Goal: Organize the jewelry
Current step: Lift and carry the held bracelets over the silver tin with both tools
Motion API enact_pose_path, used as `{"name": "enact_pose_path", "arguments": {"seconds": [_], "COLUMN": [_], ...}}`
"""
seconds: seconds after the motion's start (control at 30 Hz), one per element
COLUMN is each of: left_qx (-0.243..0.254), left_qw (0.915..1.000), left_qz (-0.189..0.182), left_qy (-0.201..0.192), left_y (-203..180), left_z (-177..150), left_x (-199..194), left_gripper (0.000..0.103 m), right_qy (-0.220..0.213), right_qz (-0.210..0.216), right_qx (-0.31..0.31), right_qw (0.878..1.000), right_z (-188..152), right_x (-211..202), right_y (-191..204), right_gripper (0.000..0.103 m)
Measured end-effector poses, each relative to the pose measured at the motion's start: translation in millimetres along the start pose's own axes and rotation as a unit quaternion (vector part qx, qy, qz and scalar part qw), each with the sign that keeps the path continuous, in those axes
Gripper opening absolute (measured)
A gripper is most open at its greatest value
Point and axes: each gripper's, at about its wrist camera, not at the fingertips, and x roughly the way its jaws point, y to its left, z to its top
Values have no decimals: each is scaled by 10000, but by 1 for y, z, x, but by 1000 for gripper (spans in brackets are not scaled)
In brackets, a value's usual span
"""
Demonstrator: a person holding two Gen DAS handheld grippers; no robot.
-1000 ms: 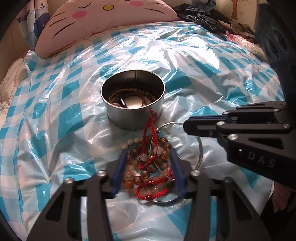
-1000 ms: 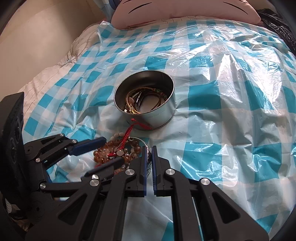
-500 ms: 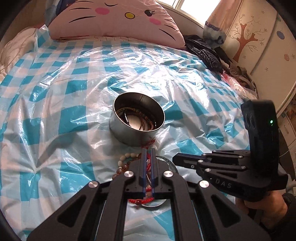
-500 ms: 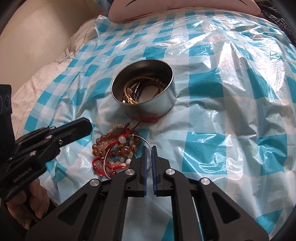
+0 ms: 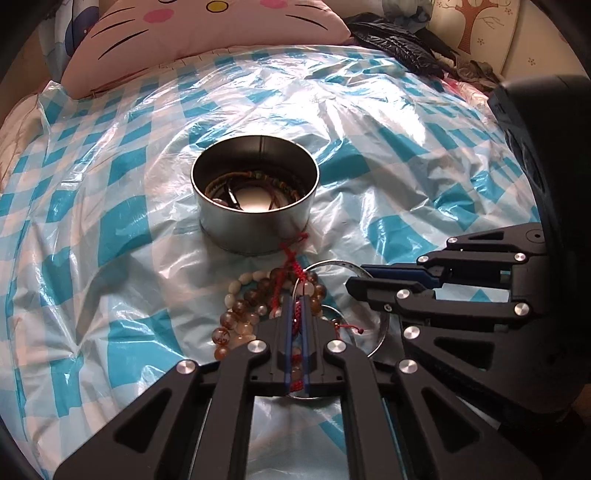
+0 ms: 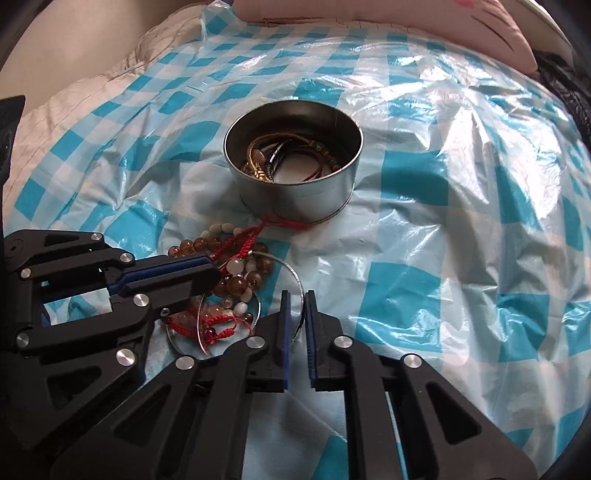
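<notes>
A round metal tin (image 5: 255, 206) holding several cord bracelets sits mid-sheet; it also shows in the right wrist view (image 6: 293, 162). In front of it lies a pile: amber and white bead bracelets (image 5: 240, 314), a red braided cord bracelet (image 5: 291, 266) and thin silver bangles (image 5: 380, 325). My left gripper (image 5: 295, 299) is shut on the red cord bracelet, low over the pile. My right gripper (image 6: 296, 295) stands slightly open around a silver bangle (image 6: 291, 273) at the pile's right edge.
A crinkled blue-and-white checked plastic sheet (image 5: 110, 206) covers the bed. A pink cat-face pillow (image 5: 207, 33) lies at the far edge, dark clothing (image 5: 399, 44) at the far right. A wall runs along the left in the right wrist view (image 6: 74, 44).
My left gripper closed on the red cord in the pile. My right gripper, shut before, has opened slightly and sits closer to the left gripper.
</notes>
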Motion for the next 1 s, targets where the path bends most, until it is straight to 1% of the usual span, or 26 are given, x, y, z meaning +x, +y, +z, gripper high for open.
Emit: {"name": "enact_pose_path", "arguments": {"seconds": [0.03, 0.1, 0.13, 0.23, 0.3, 0.37, 0.43, 0.5, 0.57, 0.6, 0.67, 0.73, 0.87, 1.0], "left_qx": [-50, -345, -455, -807, -1022, -1187, -1248, -1251, -1175, -1128, -1023, -976, -946, -1016], "left_qw": [9999, 9975, 9960, 9904, 9851, 9795, 9762, 9730, 9727, 9728, 9726, 9719, 9696, 9689], "left_qz": [-56, -371, -443, -627, -789, -952, -937, -834, -603, -472, -255, -177, -283, -444], "left_qy": [-139, -487, -635, -935, -1133, -1322, -1506, -1749, -1907, -1969, -2073, -2136, -2238, -2210], "left_y": [1, 10, 14, 25, 33, 37, 39, 38, 35, 33, 28, 26, 23, 25], "left_z": [1, 4, 5, 6, 6, 7, 7, 8, 10, 12, 16, 21, 31, 43], "left_x": [-6, -22, -28, -41, -48, -55, -62, -70, -75, -76, -78, -77, -75, -65], "left_gripper": [2, 2, 2, 2, 2, 2, 2, 2, 2, 2, 2, 2, 2, 2], "right_qy": [-62, -204, -253, -362, -457, -570, -696, -902, -1149, -1266, -1443, -1583, -1776, -1815], "right_qz": [-116, -254, -297, -287, -188, 87, 476, 955, 1454, 1642, 1816, 1704, 1333, 1100], "right_qx": [-30, 14, 64, 254, 416, 700, 1124, 1627, 2002, 2161, 2294, 2287, 2145, 2112], "right_qw": [9999, 9995, 9992, 9986, 9979, 9959, 9901, 9779, 9621, 9541, 9453, 9453, 9511, 9541], "right_z": [-1, -1, -1, -1, -1, -2, -3, -5, -6, -5, -1, 5, 16, 24], "right_x": [-3, -9, -11, -17, -22, -28, -33, -39, -45, -48, -52, -57, -64, -62], "right_y": [0, -3, -5, -14, -21, -32, -49, -68, -82, -87, -91, -89, -83, -82], "right_gripper": [4, 4, 4, 4, 4, 4, 4, 4, 4, 4, 4, 4, 4, 4]}}
